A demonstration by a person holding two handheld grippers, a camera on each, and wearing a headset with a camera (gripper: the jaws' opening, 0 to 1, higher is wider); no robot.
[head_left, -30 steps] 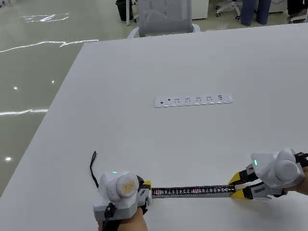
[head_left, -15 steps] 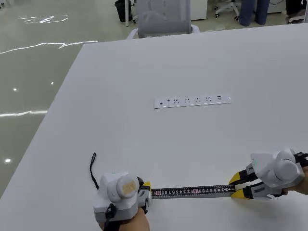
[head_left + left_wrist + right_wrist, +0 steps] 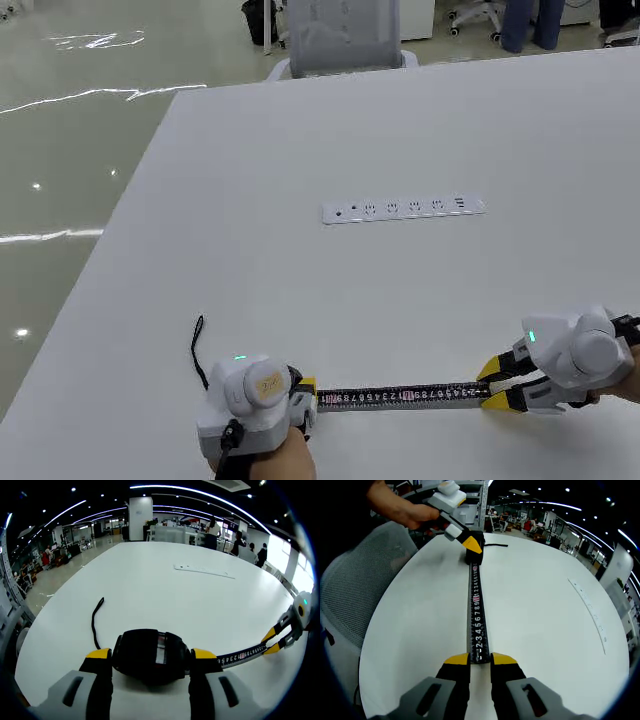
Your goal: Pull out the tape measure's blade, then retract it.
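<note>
Head view: two grippers, one tape measure (image 3: 400,397), one power strip (image 3: 403,209) well ahead of the fingers. The left gripper (image 3: 305,400) covers the tape's near end; the right gripper (image 3: 493,386) meets its far end.
Left gripper view: fingers (image 3: 98,654) spread wide, clamping the black case (image 3: 150,652) between them; one cord (image 3: 95,622) lies ahead.
Right gripper view: fingers nearly closed, pinching the end of the blade (image 3: 476,605), which runs straight ahead.

Tape (image 3: 400,396) between left gripper (image 3: 305,397), right gripper (image 3: 493,386)
</note>
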